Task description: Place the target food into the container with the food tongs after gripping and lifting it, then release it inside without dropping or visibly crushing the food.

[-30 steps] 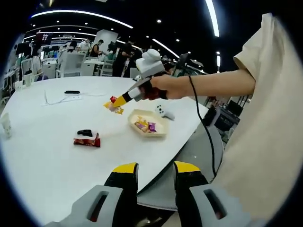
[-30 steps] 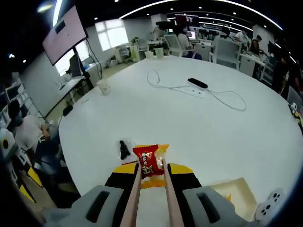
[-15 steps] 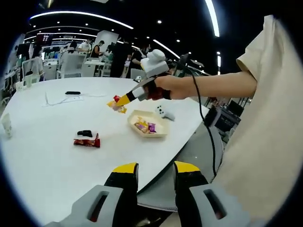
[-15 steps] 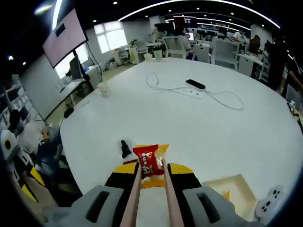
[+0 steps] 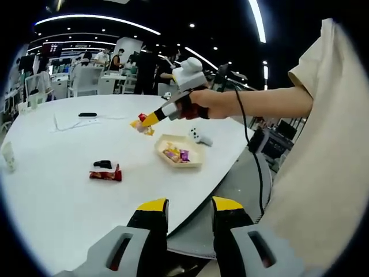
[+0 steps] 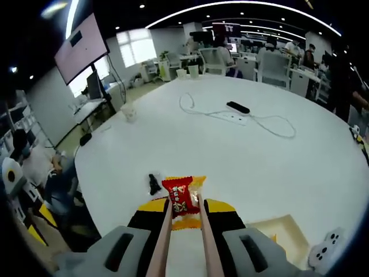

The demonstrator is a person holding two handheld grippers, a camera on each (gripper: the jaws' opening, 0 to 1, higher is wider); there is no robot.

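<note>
1. Left gripper view: I see my left gripper (image 5: 187, 222) low over the edge of the round white table (image 5: 57, 190), its yellow-tipped black jaws parted with nothing between them.
2. Across the table my right gripper (image 5: 151, 119), held in a hand (image 5: 203, 105), hangs in the air above the table. The slim food tongs (image 5: 140, 124) at its tip are clenched on a small red and yellow snack packet (image 5: 142, 122).
3. The shallow cream tray (image 5: 180, 154) lies on the table near the packet and apart from it, with bright wrapped sweets inside. A red wrapped snack bar (image 5: 105, 174) and a small black object (image 5: 103, 164) lie further along.
4. Right gripper view: I see the tongs (image 6: 183, 231) pinching the packet (image 6: 180, 195) upright between their tan arms. The tray's corner (image 6: 275, 231) shows low on the table (image 6: 230, 156), beside the tongs.
</note>
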